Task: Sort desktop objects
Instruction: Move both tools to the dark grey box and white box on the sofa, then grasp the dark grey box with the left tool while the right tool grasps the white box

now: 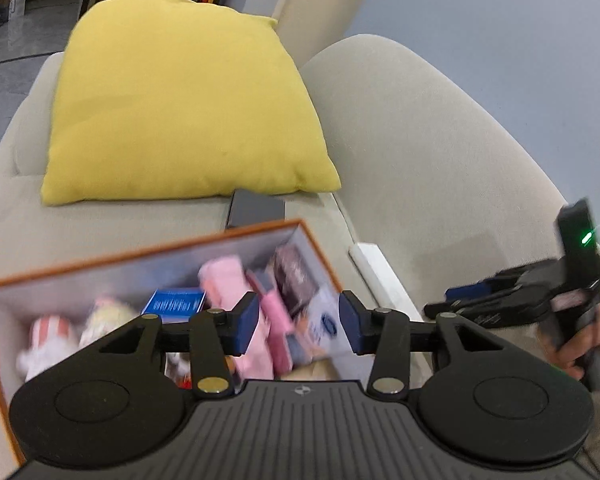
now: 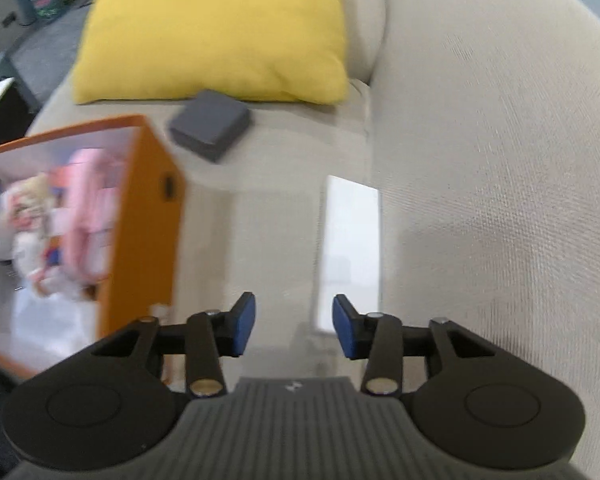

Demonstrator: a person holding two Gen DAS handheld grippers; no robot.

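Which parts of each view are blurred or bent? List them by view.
Left wrist view: the orange box and its contents are smeared by motion, the yellow cushion is only soft, and the fisheye curves the sofa. Right wrist view: the box and the white slab are streaked, while the right gripper stays sharp.

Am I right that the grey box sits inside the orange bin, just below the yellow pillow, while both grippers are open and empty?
Not quite: the grey box lies on the sofa cushion outside the orange bin, as the right wrist view shows. The rest holds: it is just below the yellow pillow, and the left gripper and right gripper are open and empty.
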